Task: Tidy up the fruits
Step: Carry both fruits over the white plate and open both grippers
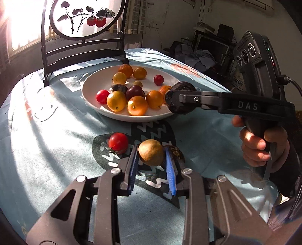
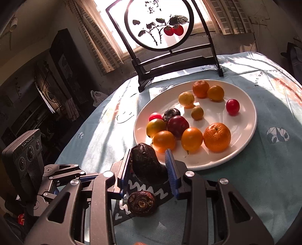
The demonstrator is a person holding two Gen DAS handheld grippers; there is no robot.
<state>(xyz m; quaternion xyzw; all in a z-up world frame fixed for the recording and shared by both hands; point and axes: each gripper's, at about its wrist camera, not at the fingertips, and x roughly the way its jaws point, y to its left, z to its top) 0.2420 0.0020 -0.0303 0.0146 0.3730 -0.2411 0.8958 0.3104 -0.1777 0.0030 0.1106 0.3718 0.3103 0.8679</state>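
A white plate [image 1: 90, 101] holds several orange, yellow, red and dark fruits; it also shows in the right wrist view [image 2: 245, 132]. My left gripper [image 1: 152, 158] is closed on a brown round fruit [image 1: 151, 154] just above the cloth. A red cherry tomato [image 1: 118, 141] lies to its left, and a dark fruit [image 1: 176, 151] lies to its right. My right gripper [image 2: 148, 160] is shut on a dark wrinkled fruit [image 2: 146, 164], held near the plate's front edge. It also shows in the left wrist view [image 1: 182, 98]. A dark mangosteen-like fruit [image 2: 141, 204] lies below it.
A black-framed round screen [image 1: 83, 17] painted with red fruit stands behind the plate. A light blue cloth [image 1: 47, 150] covers the round table. The table edge curves close on both sides. Dark furniture [image 2: 47, 84] and clutter stand beyond.
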